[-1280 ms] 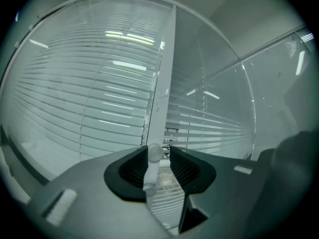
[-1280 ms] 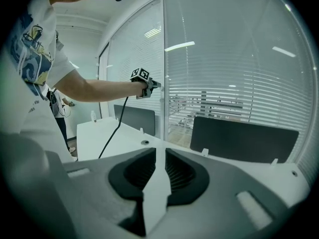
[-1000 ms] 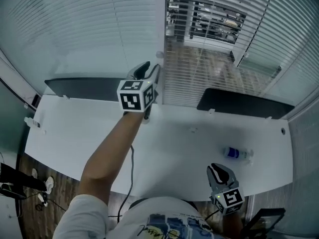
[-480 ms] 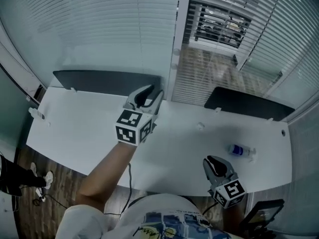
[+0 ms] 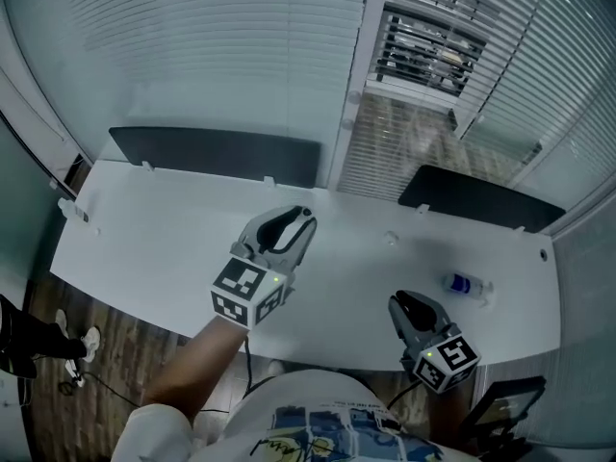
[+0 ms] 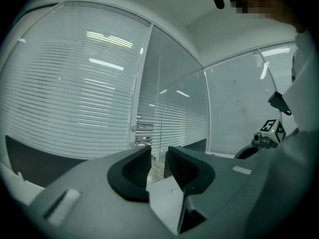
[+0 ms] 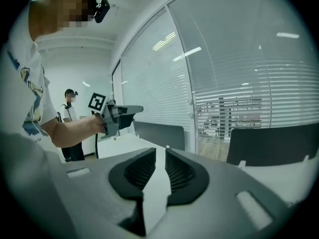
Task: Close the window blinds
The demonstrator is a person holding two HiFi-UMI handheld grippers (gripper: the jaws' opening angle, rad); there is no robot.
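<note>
Drawn back from the desk's point(image 5: 144, 258) far edge to mid-desk: left gripper point(image 5: 294, 224), jaws just closing somewhat, yet apart on nothing. Over the desk's near edge: right gripper point(image 5: 409, 308), narrowly parted, empty. Beyond the desk's far edge, nearer the left gripper: window blinds point(image 5: 423, 51), slats level.

Cool even light, lamp reflections on window glass point(image 6: 104, 63), fisheye bending, dark corners, perhaps slightly soft
</note>
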